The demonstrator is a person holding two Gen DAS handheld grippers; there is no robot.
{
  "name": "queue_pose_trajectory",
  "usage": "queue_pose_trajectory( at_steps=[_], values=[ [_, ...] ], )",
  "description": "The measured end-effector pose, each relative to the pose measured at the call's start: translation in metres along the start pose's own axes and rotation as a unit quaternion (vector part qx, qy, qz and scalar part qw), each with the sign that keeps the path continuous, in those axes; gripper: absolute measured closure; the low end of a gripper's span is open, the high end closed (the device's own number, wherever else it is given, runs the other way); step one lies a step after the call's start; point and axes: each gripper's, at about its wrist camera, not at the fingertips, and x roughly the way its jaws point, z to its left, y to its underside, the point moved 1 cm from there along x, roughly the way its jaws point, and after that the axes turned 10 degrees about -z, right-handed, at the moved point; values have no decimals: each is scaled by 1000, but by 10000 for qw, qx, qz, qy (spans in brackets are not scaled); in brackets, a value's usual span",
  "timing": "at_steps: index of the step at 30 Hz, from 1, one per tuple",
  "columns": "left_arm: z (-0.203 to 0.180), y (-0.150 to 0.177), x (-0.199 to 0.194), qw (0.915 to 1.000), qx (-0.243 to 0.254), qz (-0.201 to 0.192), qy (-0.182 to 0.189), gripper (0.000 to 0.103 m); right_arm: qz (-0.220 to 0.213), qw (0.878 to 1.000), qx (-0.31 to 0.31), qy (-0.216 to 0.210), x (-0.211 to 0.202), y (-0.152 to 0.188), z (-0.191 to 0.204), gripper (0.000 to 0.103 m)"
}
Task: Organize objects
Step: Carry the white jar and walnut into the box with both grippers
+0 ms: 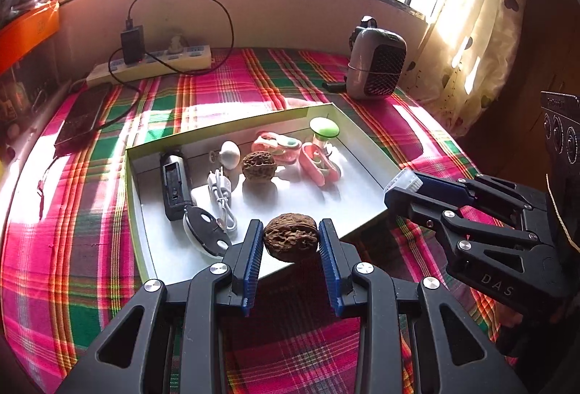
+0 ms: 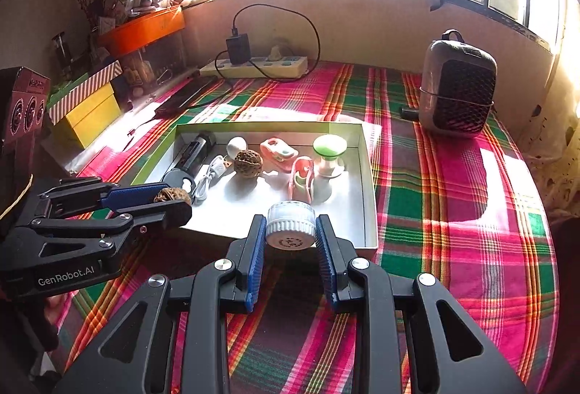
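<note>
Fingers (image 1: pixel 253 249) on walnut (image 1: pixel 290 237); second walnut (image 1: pixel 259 166) in tray (image 1: pixel 366 212).

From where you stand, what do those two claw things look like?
Both are black plastic tools of hollowed, linked bars joined by round silver rivets. Each gripper ends in two flat fingers faced with ridged blue pads. The left gripper bears white lettering, GenRobot.AI, on its side; the right gripper shows the letters DAS. No cables or sleeves show.
</note>
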Motion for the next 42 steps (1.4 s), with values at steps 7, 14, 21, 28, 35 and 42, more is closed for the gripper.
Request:
queue_pose_trajectory(
  at_steps=[7,14,21,28,35,42],
  values=[
    [4,-10,19,10000,-16,58,-38,74,86,9998,-16,197,21,-15,-15,74],
    [9,-9,40,9997,-68,221,-94,74,264,9988,72,416,49,-21,-28,74],
    [14,-8,54,9993,-69,341,-162,74,424,9979,30,494,69,-21,-30,74],
    [16,-7,60,9991,-93,380,-153,74,516,9962,-218,671,80,-23,-24,74],
    [18,-8,61,9991,-99,373,-175,74,645,9959,-236,590,90,-19,-19,74],
    [20,-6,64,9990,-105,388,-218,74,672,9961,-201,538,94,-17,-17,74]
  ],
)
